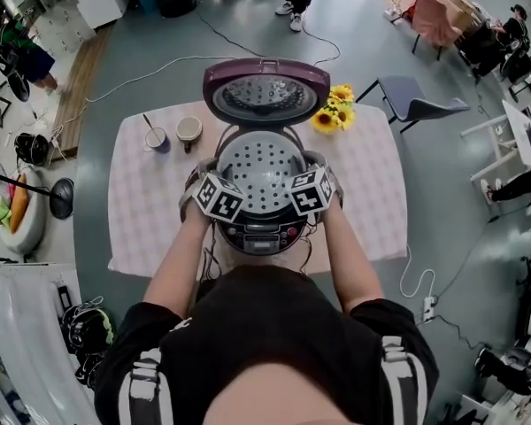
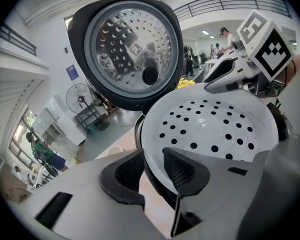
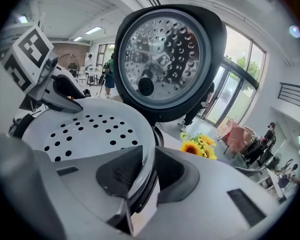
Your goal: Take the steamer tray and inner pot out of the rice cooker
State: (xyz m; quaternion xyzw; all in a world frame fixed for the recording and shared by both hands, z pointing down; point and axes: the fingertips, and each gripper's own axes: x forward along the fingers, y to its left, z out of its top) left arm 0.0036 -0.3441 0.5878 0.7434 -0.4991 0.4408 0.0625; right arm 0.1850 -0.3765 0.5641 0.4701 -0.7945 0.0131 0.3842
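Left tool (image 2: 152,166) and right tool (image 3: 149,168), jaws narrowed, each pinch an opposite rim of the perforated steamer tray (image 1: 261,168), which sits between them atop the open rice cooker (image 1: 264,234) on the worktop (image 1: 372,193), so the lift likely goes straight up.

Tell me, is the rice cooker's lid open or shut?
Open: the lid stands tilted back, its inner plate showing, and the white steamer tray lies exposed.

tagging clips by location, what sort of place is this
Probably a big lab or workshop hall, not a home kitchen: one table stands on a grey floor crossed by cables, with a chair nearby and a railed gallery above.
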